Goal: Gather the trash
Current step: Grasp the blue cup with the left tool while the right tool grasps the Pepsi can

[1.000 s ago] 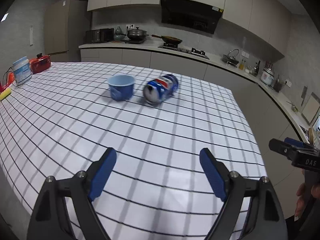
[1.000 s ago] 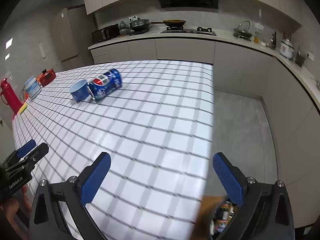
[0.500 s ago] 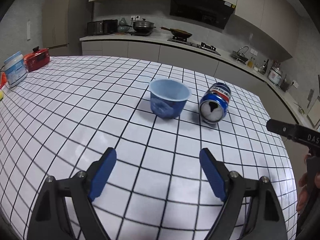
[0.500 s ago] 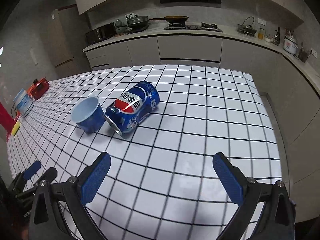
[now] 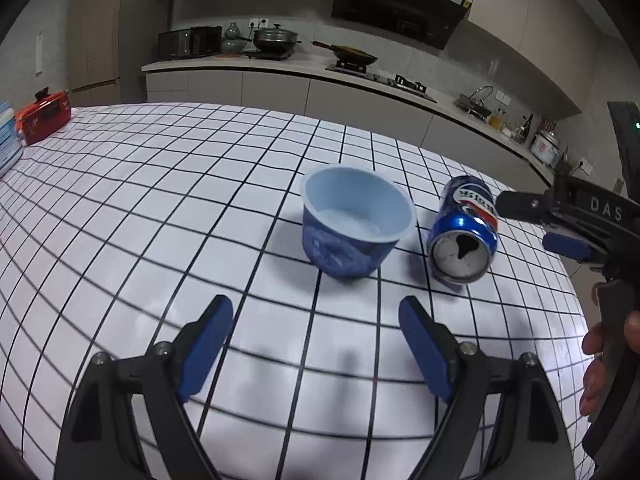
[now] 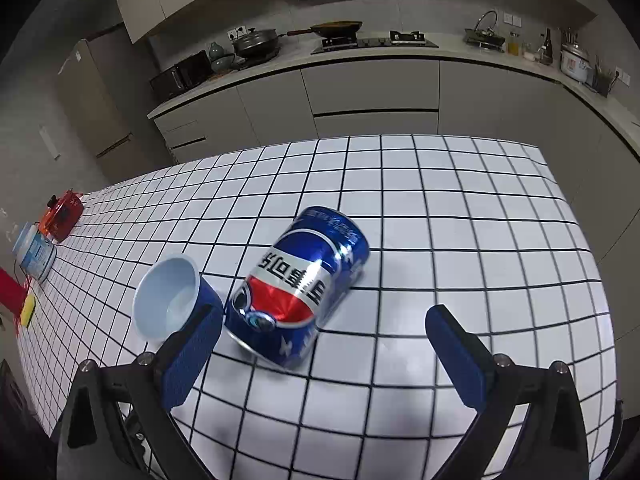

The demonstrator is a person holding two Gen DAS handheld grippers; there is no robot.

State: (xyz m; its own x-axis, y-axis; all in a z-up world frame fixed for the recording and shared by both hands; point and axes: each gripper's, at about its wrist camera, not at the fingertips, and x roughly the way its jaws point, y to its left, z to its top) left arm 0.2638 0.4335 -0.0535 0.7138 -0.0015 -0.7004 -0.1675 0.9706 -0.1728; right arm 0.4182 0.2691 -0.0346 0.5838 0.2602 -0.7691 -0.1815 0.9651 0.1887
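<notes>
The can (image 6: 299, 288), blue with a red-and-white band, lies on its side on the checked table (image 6: 460, 240), its opened top facing your left gripper (image 5: 316, 344). Just beside it stands the cup (image 5: 352, 224), pale blue inside, upright and apart from the can. Your left gripper is spread wide and holds nothing; the cup lies ahead of its gap. Your right gripper (image 6: 320, 344) is likewise spread and empty; the can lies ahead of its gap, near the left finger (image 6: 188, 360), untouched.
</notes>
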